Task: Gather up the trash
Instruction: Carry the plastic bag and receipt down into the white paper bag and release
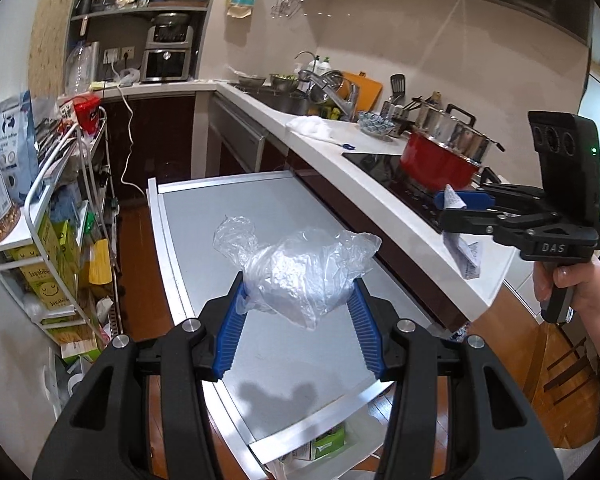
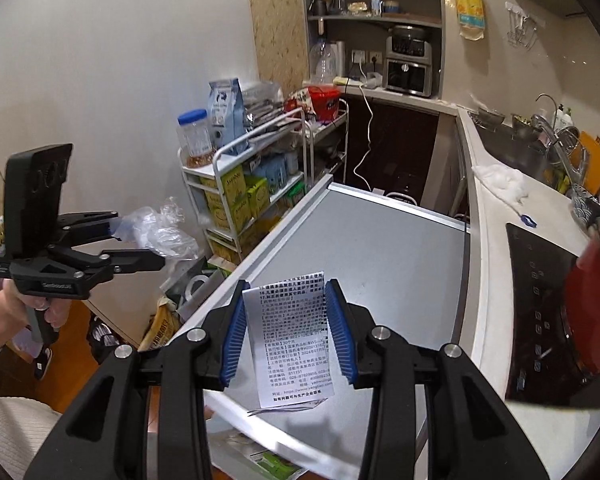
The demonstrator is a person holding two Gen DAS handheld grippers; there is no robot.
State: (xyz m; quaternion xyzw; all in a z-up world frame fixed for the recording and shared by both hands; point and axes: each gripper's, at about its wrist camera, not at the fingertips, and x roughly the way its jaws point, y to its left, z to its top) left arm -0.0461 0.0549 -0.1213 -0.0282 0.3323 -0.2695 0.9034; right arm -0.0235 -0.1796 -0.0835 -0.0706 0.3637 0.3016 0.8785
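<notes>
While we hold both pieces of trash above the grey table, the left gripper is closed on a crumpled clear plastic bag, and the right gripper is closed on a printed paper leaflet. We judge both very light and soft. The bag is slippery and springy, so the bunched middle is the safest hold; its loose ends could slide out. The leaflet bends easily and may tear, so we should keep the pads flat on its edges. We see no trash bin near the table, and the leaflet's lower fold is hard to make out.
</notes>
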